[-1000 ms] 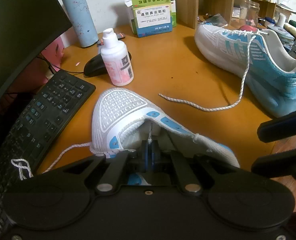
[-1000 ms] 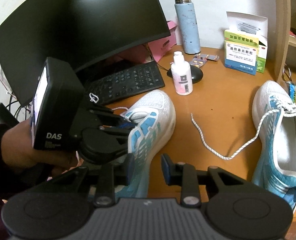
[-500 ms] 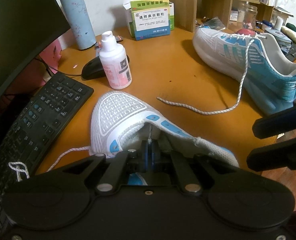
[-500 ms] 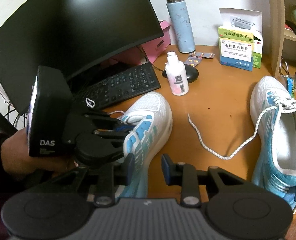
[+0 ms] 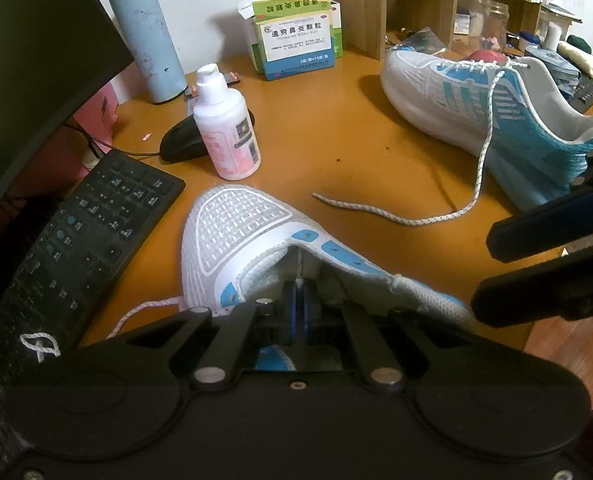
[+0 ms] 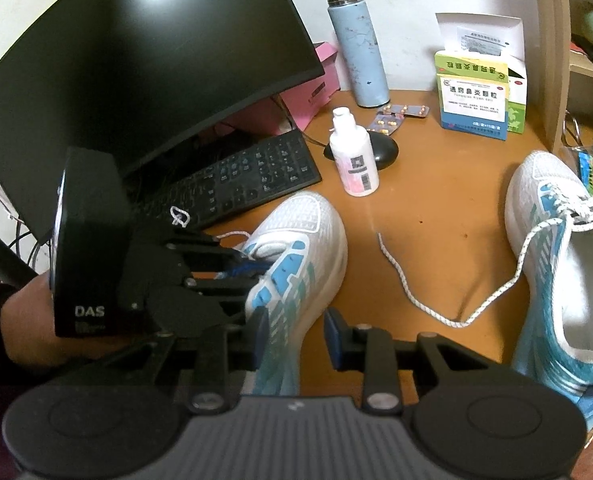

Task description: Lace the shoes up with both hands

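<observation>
The near white-and-blue shoe (image 5: 236,232) (image 6: 296,240) lies on the desk with its toe pointing away. My left gripper (image 5: 298,304) (image 6: 252,270) reaches into the shoe's opening and is shut on a thin strand of its white lace. That lace runs out to the left, and its knotted end (image 5: 38,346) (image 6: 179,216) rests on the keyboard. My right gripper (image 6: 296,338) (image 5: 482,274) hovers open over the shoe's right side, its pads not pressing on anything. The second shoe (image 5: 476,96) (image 6: 556,260) stands to the right, with its loose lace (image 5: 396,218) (image 6: 416,304) trailing across the desk.
A black keyboard (image 5: 76,232) and a monitor (image 6: 136,72) fill the left. A white pump bottle (image 5: 228,132), a black mouse (image 5: 180,144), a blue flask (image 5: 144,36), medicine boxes (image 5: 296,44) and a wooden shelf (image 5: 436,8) stand behind. The desk's edge runs at right.
Nothing has visibly changed apart from a slight drift of the right gripper. The left gripper stays shut on the lace.
</observation>
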